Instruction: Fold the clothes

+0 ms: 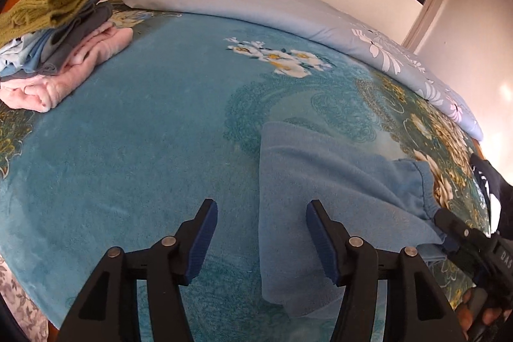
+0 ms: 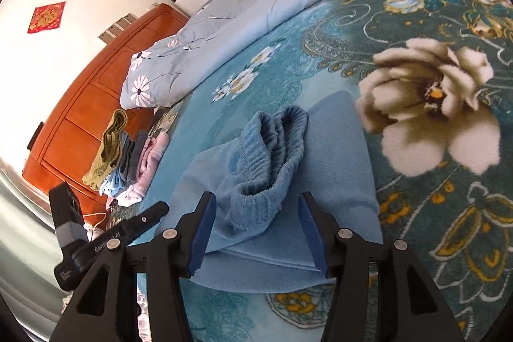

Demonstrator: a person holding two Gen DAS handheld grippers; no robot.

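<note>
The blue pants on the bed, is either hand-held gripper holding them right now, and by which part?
Neither. The left hand-held gripper and right hand-held gripper are both open, and the blue pants lie loose on the blanket.

Both wrist views sit low and close over the bed (image 1: 144, 149). The left looks across it toward the white wall; the right faces the wooden headboard (image 2: 89, 104). The 2 views share the folded blue garment (image 1: 336, 181) and clothes stack (image 2: 128, 162).
</note>
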